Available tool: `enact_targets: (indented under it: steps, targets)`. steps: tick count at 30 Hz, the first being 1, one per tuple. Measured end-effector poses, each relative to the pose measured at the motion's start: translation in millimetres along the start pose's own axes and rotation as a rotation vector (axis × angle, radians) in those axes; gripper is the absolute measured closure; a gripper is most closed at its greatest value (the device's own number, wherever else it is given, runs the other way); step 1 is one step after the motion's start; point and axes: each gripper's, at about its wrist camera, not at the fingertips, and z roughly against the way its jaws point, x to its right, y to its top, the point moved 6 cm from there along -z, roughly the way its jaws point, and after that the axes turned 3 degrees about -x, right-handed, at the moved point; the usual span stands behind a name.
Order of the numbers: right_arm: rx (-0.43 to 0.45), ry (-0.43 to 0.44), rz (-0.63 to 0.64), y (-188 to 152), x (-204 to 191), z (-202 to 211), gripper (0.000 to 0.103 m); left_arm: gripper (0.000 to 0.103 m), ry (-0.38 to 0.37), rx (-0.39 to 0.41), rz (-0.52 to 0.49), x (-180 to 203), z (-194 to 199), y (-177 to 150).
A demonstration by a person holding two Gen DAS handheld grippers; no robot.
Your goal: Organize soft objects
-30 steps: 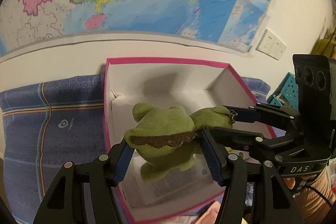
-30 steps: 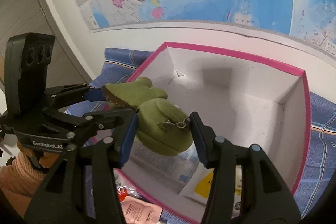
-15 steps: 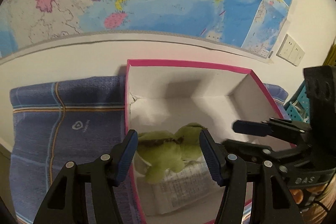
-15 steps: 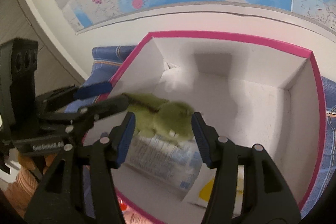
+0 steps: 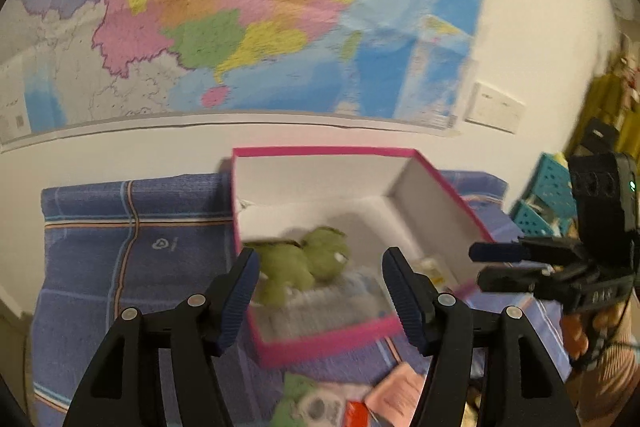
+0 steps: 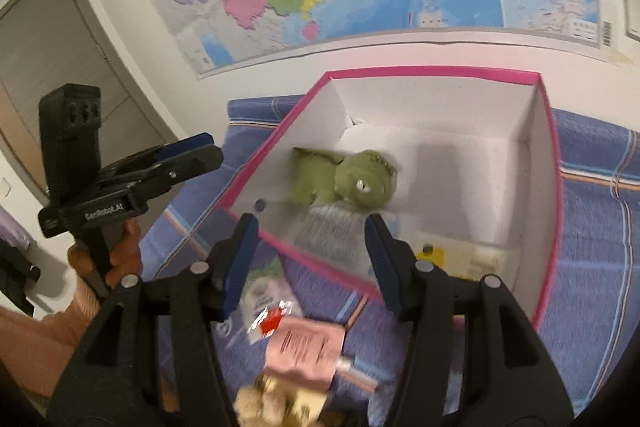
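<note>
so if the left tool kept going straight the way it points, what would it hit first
Most likely the green frog toy lying in the pink box, which sits right between the left tool fingers' line. Depth is unclear, so the box's near wall could come first.

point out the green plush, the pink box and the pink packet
green plush (image 6: 352, 179), right wrist view, on its head
pink box (image 6: 432, 71), right wrist view, on its far rim
pink packet (image 6: 308, 347), right wrist view, on its printed face

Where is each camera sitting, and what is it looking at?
Left wrist: rides the left gripper, looks down into the pink box; its fingers, the right gripper and a hand show.
Right wrist: rides the right gripper, facing the box; the left gripper shows.
Shared: green plush frog, wall map.
</note>
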Motion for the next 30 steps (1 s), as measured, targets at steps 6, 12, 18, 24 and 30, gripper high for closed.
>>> enact_targets:
  steps: [6,12,18,24,30]
  targets:
    - [-0.001,-0.007,0.002,-40.9,-4.3,28.5,0.046,0.038,-0.081,-0.042,-0.045,31.6,13.0,-37.5]
    - [-0.059,-0.072,-0.058,-91.5,7.4,35.9,0.046,0.038,-0.144,-0.135,-0.077,60.1,1.9,-77.6]
    - [-0.103,-0.108,-0.163,-137.2,27.8,41.3,0.046,0.038,-0.231,-0.205,-0.108,96.7,-13.2,-102.0]
    - [-0.181,-0.074,-0.252,-181.8,39.6,39.8,0.046,0.038,-0.308,-0.275,-0.149,123.1,-27.3,-117.8]
    - [-0.183,-0.023,-0.295,-197.4,43.4,33.1,0.06,0.038,-0.324,-0.326,-0.163,134.6,-37.5,-128.1]
